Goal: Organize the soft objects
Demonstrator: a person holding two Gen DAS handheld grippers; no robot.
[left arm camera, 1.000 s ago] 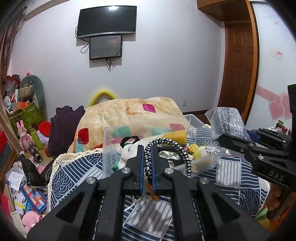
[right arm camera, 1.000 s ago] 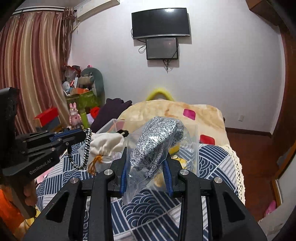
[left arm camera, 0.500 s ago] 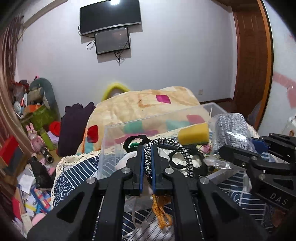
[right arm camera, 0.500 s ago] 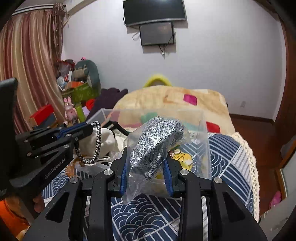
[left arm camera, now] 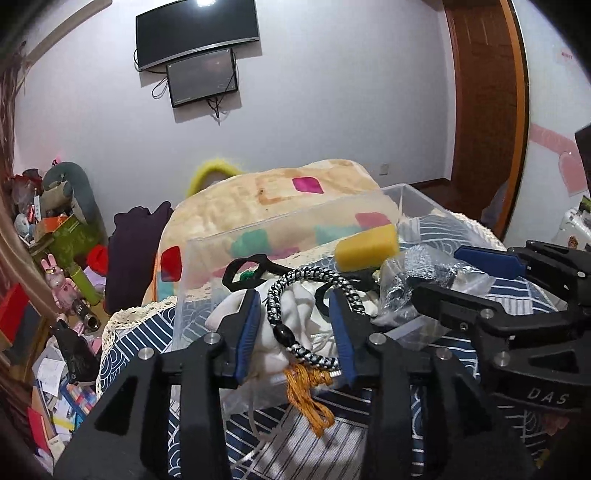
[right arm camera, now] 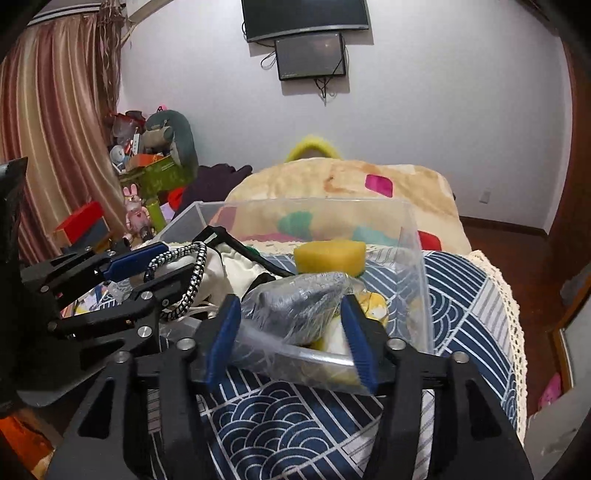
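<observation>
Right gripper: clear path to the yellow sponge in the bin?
Probably not directly. The right gripper is open, but the bagged grey cloth lies between its fingers, directly before the yellow sponge in the clear bin.

This is a home bedroom: a bed with a blue-and-white patterned quilt [right arm camera: 295,435], a black wall-mounted television [left arm camera: 195,33], striped curtains [right arm camera: 55,122] and a heap of plush toys [right arm camera: 162,144].
</observation>
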